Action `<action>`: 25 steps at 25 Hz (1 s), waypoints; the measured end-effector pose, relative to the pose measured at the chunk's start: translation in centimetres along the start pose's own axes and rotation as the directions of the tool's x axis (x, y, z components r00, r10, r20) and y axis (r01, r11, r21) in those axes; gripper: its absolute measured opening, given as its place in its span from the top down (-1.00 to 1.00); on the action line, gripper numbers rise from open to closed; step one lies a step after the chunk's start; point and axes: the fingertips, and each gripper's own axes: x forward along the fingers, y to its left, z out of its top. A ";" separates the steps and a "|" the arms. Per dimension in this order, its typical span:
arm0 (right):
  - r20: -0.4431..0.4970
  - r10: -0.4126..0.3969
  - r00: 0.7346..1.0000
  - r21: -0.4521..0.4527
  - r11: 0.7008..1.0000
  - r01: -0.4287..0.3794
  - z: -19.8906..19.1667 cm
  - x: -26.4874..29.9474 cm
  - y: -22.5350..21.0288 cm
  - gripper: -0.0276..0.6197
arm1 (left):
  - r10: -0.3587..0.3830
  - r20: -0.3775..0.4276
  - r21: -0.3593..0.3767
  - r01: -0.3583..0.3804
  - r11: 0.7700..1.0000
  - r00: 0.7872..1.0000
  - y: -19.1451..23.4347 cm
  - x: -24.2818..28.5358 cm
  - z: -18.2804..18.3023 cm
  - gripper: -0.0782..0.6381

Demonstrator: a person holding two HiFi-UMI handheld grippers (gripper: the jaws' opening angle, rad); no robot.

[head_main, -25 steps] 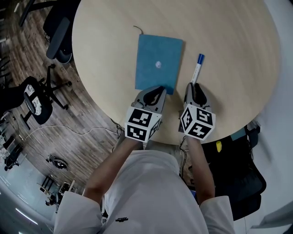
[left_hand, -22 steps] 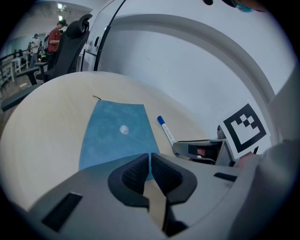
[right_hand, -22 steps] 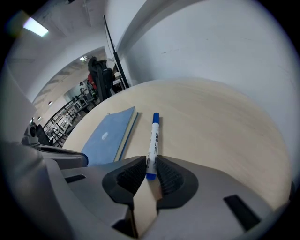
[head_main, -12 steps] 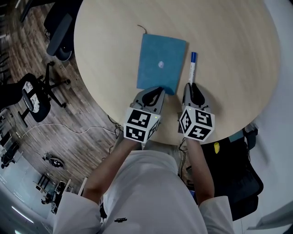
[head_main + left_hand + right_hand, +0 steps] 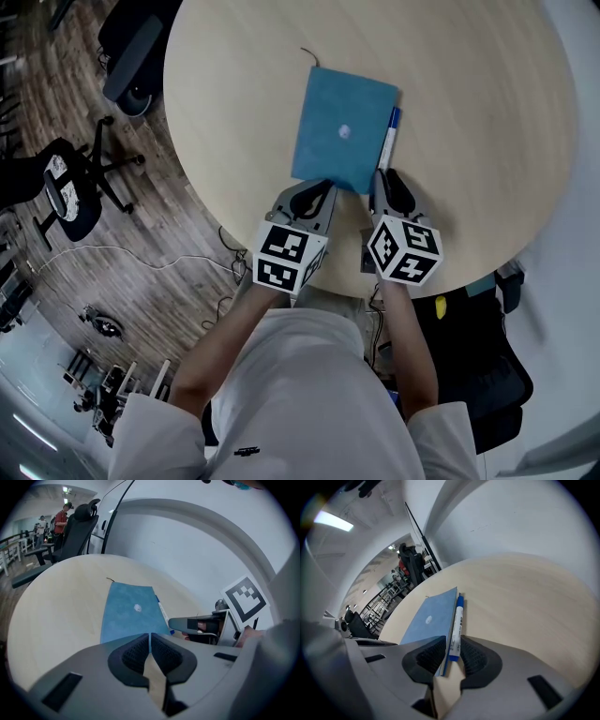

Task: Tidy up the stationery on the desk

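A blue notebook [image 5: 342, 131] lies on the round pale wooden table [image 5: 469, 94], with a thin cord at its far corner. My left gripper [image 5: 322, 185] is at the notebook's near edge and shut on that edge [image 5: 150, 637]. A white pen with a blue cap [image 5: 388, 139] lies right along the notebook's right edge. My right gripper [image 5: 386, 176] is closed on the pen's near end; in the right gripper view the pen [image 5: 457, 620] runs out from between the pads [image 5: 451, 644], beside the notebook [image 5: 426, 618].
Black office chairs [image 5: 127, 56] stand on the wood floor left of the table, with a cable trailing there. A dark chair [image 5: 478, 366] sits at the lower right. People stand far off [image 5: 61, 517] in the left gripper view.
The pen has swung from a slant, apart from the notebook, to lie against its right edge. The notebook has shifted a little to the right. Both grippers stayed at the near edge.
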 end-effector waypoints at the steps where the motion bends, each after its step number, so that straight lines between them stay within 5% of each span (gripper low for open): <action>1: 0.000 0.013 1.000 0.004 1.000 -0.013 0.0 0.1 0.2 0.61 | 0.002 0.000 -0.002 -0.002 1.000 1.000 0.1 -0.1 0.0 0.69; 9: -0.012 0.043 0.999 -0.026 0.999 -0.043 0.1 0.6 1.4 0.54 | 0.001 0.008 -0.004 -0.001 1.000 1.000 0.5 -0.4 0.0 0.69; 25: 0.088 -0.029 0.996 -0.050 0.998 0.033 1.2 -6.1 3.3 0.54 | -0.024 0.067 0.047 0.021 0.999 0.997 -1.7 -6.1 1.5 0.69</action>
